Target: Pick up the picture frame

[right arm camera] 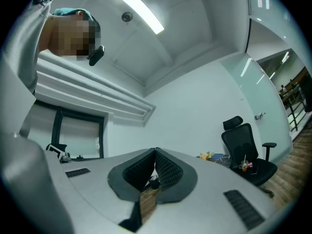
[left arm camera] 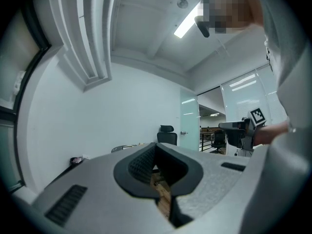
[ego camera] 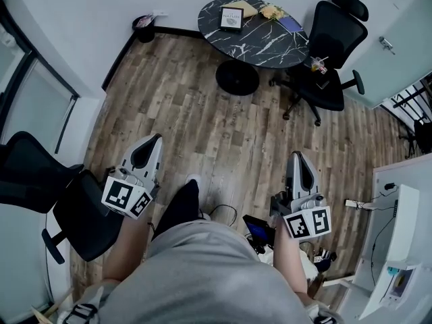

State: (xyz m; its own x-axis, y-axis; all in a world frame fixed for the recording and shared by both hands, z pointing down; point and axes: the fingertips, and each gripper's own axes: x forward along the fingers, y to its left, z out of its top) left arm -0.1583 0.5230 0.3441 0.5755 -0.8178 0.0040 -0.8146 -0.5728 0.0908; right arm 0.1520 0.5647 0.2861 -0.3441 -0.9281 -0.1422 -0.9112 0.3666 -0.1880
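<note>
1. Head view. The picture frame (ego camera: 231, 19), dark-bordered with a pale face, sat on the far-left part of a round marble-patterned table (ego camera: 270, 46). The table stood across the wood floor (ego camera: 202, 113) from the person. The frame's face showed to the camera; whether it lay flat or was slightly propped could not be told. Its long axis ran away from the person, with a short edge nearest. A black office chair (ego camera: 332, 39) stood just beside the table on the right. The left gripper (ego camera: 154, 142) and right gripper (ego camera: 298, 156) were held low in front of the body. Both pointed roughly toward the table and were well apart from the frame.
2. Left gripper view. The jaws were together at their tips with nothing between them, and only floor showed through the gap. The table edge and chair appeared far beyond; the frame was too small to make out.
3. Right gripper view. The jaws were closed and empty. The table clutter and chair sat distant at right, and the frame could not be distinguished.
4. Assessment. The step in hand was judged to be the approach, with no reach begun. The next move would call for closing on the table, parting one pair of jaws, and taking the frame by an edge across its thin border, probably at the near short edge.
</note>
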